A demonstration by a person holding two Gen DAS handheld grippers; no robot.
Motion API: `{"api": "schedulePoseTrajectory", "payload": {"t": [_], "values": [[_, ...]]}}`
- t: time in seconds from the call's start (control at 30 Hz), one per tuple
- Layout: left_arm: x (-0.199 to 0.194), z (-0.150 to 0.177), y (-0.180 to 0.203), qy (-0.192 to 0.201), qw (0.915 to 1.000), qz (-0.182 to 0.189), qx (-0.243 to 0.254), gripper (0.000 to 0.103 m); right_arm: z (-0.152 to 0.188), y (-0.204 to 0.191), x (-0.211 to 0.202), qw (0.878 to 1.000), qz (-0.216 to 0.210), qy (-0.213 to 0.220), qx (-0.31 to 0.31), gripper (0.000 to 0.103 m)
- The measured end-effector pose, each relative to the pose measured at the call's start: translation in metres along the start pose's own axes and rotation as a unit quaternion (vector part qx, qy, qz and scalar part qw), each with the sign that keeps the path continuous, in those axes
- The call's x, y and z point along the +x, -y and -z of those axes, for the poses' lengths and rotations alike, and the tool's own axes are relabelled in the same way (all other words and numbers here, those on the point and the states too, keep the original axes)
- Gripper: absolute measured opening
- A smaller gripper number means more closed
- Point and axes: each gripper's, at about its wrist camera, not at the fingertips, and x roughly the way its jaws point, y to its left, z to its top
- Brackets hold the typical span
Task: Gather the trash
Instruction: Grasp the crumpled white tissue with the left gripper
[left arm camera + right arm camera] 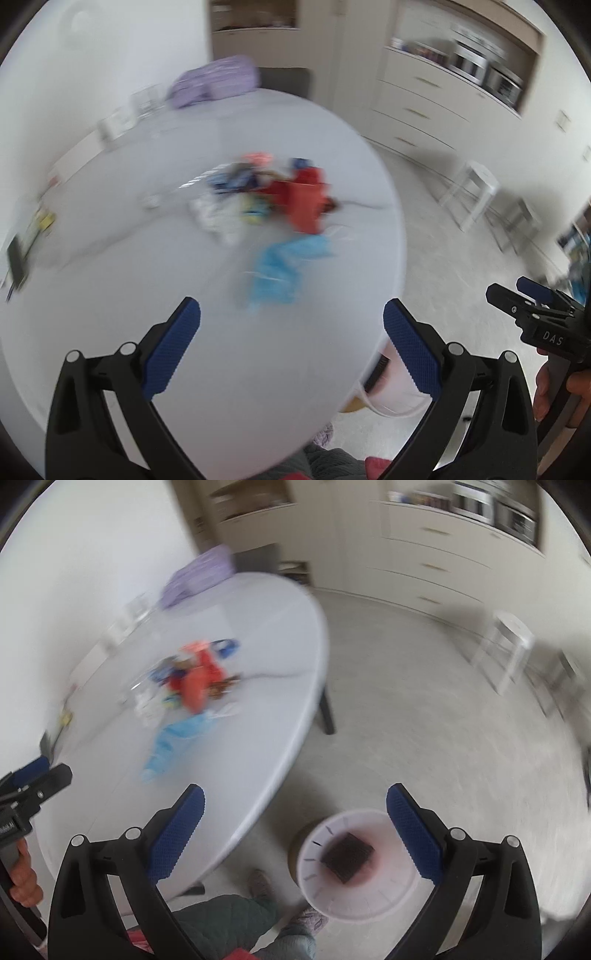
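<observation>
Black plastic arms with blue, knurled pads frame both views: the left tool [291, 347] hangs over the near edge of the round white counter [110, 280], jaws spread wide with nothing between them. The right tool [295, 830] is equally agape and empty, poised above the pale floor [424, 720] just off the counter's rim. Below its right finger stands a round white bin [332, 893], lined with thin translucent plastic that glows pinkish inside, and a dark square piece [347, 856] lies flat at its bottom.

Out on the counter's smooth top sits the trash pile [280, 195], well apart from both tools: crumpled wrappers in red and orange, bits of blue and yellow, clear crinkled film, all blurred. A limp light-blue piece [284, 269], soft and rumpled, lies nearest the person. At the far edge rests a lilac quilted-looking bag [214, 81]. Cream drawer fronts [436, 572] line the far wall, and a white stool [509, 646] stands on the floor.
</observation>
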Motion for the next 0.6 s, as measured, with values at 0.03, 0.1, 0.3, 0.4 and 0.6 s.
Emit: {"api": "schedulePoseTrajectory", "payload": {"t": [0.03, 0.1, 0.3, 0.4, 0.6], "values": [[-0.001, -0.001, -0.017, 0.005, 0.9998, -0.013, -0.012, 0.095, -0.006, -0.011, 0.007, 1.0, -0.007, -0.001, -0.012, 0.098], [0.001, -0.004, -0.041, 0.01, 0.9991, -0.032, -0.026, 0.095, -0.022, -0.035, 0.022, 0.999, -0.021, -0.003, -0.035, 0.098], [0.031, -0.036, -0.119, 0.03, 0.9965, -0.064, -0.045, 0.095, -0.072, -0.098, 0.064, 0.995, -0.047, -0.013, -0.082, 0.098], [0.057, -0.051, -0.147, 0.04, 0.9958, -0.078, -0.026, 0.095, -0.094, -0.125, 0.08, 0.994, -0.042, -0.017, -0.099, 0.098], [0.141, -0.097, -0.201, 0.041, 0.9936, -0.063, 0.084, 0.091, -0.12, -0.152, 0.115, 0.993, -0.034, -0.055, -0.098, 0.098]]}}
